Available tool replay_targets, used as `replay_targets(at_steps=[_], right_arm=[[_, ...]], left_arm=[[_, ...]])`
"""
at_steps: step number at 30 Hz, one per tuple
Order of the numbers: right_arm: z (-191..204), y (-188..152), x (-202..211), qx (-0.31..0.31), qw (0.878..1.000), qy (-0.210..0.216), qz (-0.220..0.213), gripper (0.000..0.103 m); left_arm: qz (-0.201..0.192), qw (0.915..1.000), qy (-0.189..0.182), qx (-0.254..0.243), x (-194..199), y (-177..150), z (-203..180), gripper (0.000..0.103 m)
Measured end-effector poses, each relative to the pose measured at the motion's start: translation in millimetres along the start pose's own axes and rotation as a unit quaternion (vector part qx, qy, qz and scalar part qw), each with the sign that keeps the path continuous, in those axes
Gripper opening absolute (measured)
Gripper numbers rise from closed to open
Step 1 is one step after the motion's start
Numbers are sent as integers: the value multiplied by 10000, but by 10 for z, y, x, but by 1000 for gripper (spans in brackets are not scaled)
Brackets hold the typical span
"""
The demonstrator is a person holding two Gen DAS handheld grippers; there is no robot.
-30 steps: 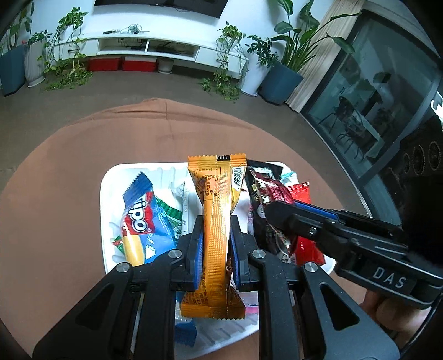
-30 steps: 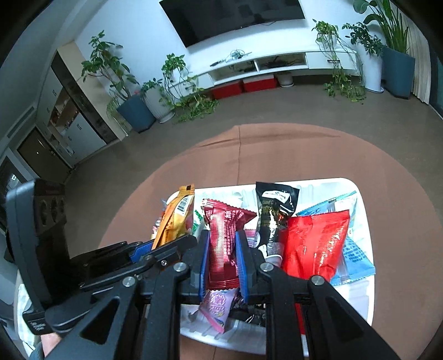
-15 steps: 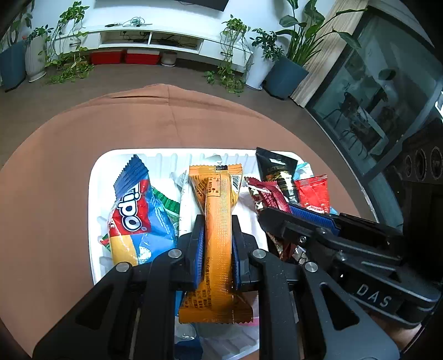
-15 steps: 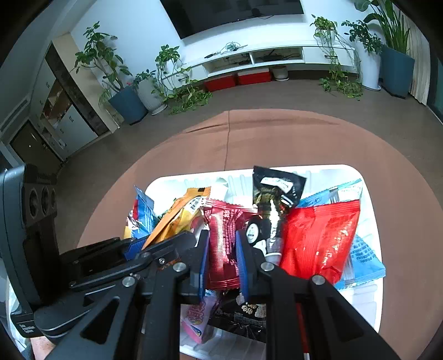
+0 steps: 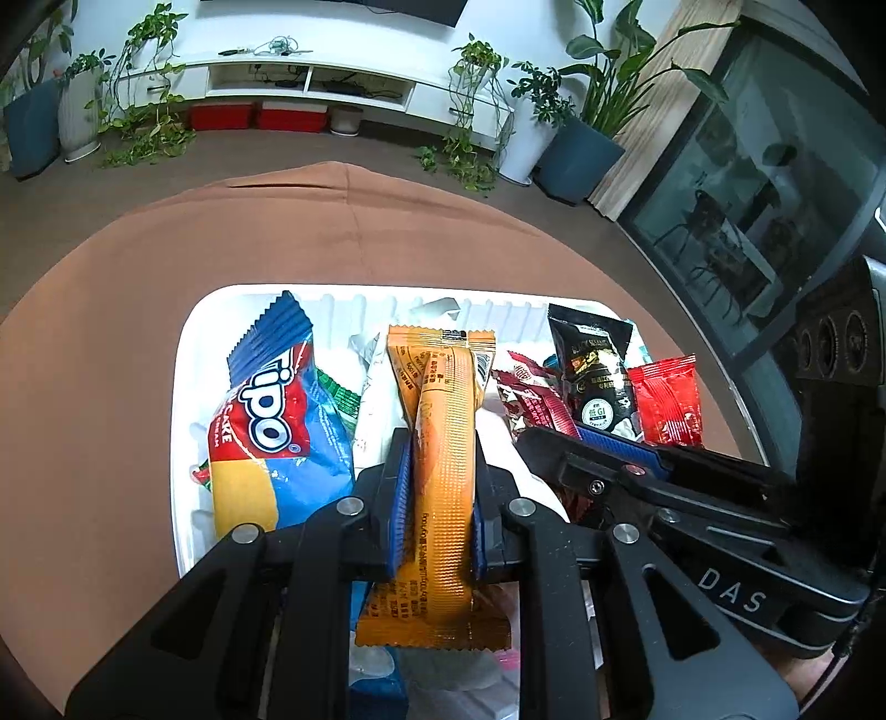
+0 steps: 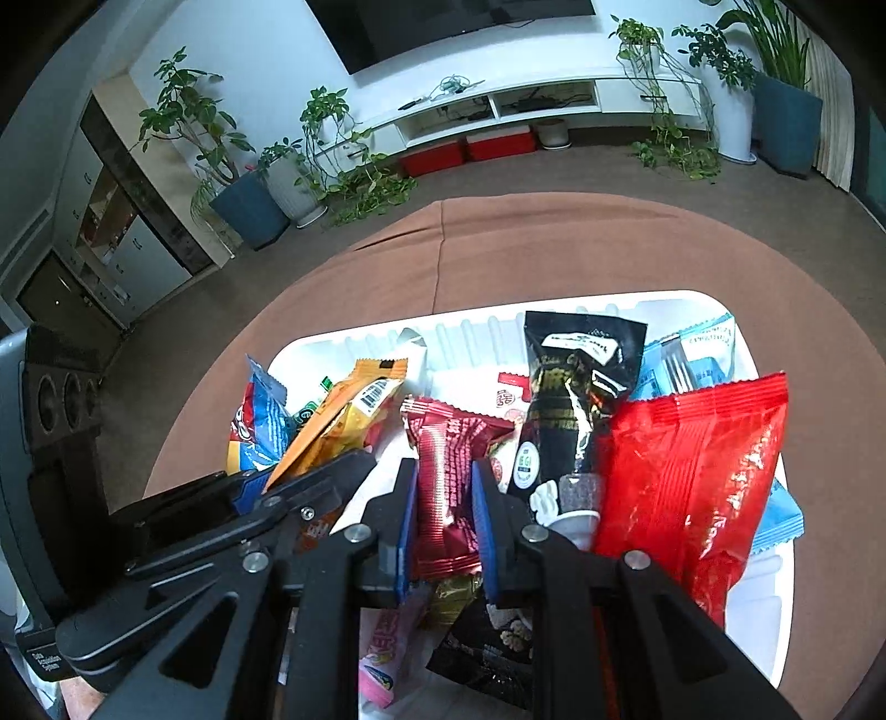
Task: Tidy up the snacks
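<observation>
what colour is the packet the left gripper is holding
Orange, with small dark print, pinched in the left gripper: the snack bar shows best in the left wrist view.

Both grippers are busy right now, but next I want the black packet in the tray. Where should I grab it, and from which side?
Grip the black packet across its narrow middle, coming from above along its length. Its top leans on the white tray wall, and the big red bag crowds one side, so a low sideways approach looks blocked.

I was working in a home living room: a wall TV (image 6: 443,27) hung over a low white media shelf (image 6: 531,105), potted plants (image 6: 243,183) lined the walls, and brown carpet (image 5: 354,144) covered the floor.
</observation>
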State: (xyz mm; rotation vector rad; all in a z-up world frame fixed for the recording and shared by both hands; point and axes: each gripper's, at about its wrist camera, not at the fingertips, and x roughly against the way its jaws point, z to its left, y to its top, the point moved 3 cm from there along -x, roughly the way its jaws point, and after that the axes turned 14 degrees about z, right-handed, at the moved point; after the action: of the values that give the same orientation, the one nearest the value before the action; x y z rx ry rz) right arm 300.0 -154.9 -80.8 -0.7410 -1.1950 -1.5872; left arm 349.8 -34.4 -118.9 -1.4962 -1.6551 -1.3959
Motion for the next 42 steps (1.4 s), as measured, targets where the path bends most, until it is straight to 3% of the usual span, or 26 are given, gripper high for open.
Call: replay_targets(at_steps=[16,22,24,25,26,27,32,35,39,42], right_arm=[[23,22,206,24,9998,-42,-175,36],[-19,-31,482,-102,9987,90,-500,49],[-7,-74,664,-121,9973,158,-710,52],[6,-93,742,-136,9965,204,-793,57],[16,-131,837,-145,9955,230,-913,65],[37,-183,951,-125,9939,215,-1073,68],[181,-529,1488,74,9818,62,-1898,87],[271,-806,1860,190,9676,-63,-2517,98],[349,-1180,2342,328,9382,-280,-3433,103],[432,-1440,2633,491,9190,-638,-3859,103]], left_arm=[[-240,9996,111,32,331,-201,-45,23],[-527,9984,150,101,617,-316,-50,56],[-666,9974,250,136,772,-364,-48,80],[-780,9965,288,121,878,-419,-61,87],[-872,9958,268,66,961,-466,-79,103],[-1002,9947,246,-14,1055,-525,-111,103],[-1652,9812,635,-767,1610,-980,-530,103],[-1891,9720,828,-1123,1869,-1288,-780,103],[-2249,9593,1424,-938,2150,-1701,-1007,103],[-2521,9413,2205,-423,2366,-2054,-1061,103]])
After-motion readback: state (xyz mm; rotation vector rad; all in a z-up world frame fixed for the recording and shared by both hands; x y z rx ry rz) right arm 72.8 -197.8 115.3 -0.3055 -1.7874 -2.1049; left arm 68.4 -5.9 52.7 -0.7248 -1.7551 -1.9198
